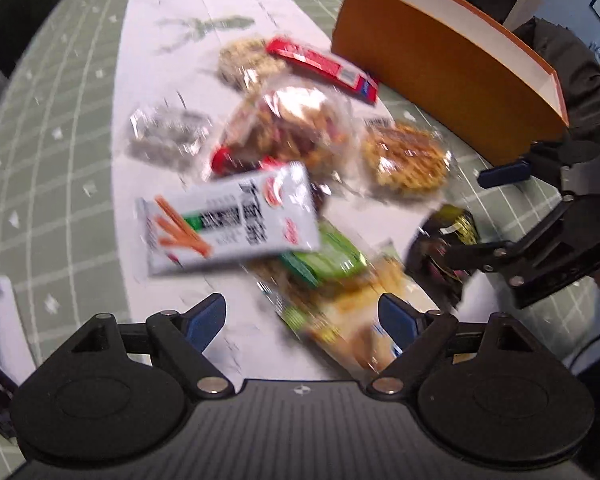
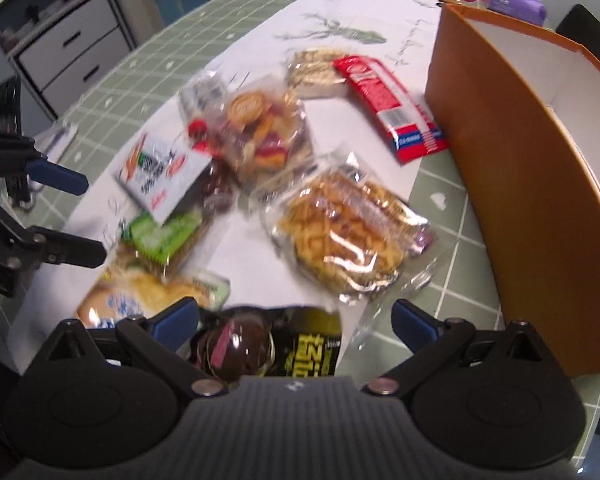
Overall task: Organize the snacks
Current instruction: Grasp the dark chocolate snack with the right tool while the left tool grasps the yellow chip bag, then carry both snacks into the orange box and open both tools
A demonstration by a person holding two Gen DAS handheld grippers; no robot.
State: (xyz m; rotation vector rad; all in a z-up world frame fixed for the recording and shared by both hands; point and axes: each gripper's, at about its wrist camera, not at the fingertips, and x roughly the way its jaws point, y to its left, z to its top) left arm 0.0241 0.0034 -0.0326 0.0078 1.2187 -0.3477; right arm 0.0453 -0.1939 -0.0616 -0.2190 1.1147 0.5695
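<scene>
A green gridded table (image 1: 60, 128) with a white paper runner (image 2: 340, 32) carried a heap of wrapped snacks (image 1: 284, 136) beside an orange box (image 2: 512, 184), drawers standing behind. The left gripper (image 1: 302, 316) hovered wide open over a yellowish packet (image 1: 352, 320), gripping nothing. The right gripper (image 2: 296, 322) also gaped wide, a dark packet (image 2: 268, 344) lying between its fingers.

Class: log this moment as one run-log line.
left gripper: open, empty | right gripper: open over dark snack packet | orange box: empty | snacks on table
</scene>
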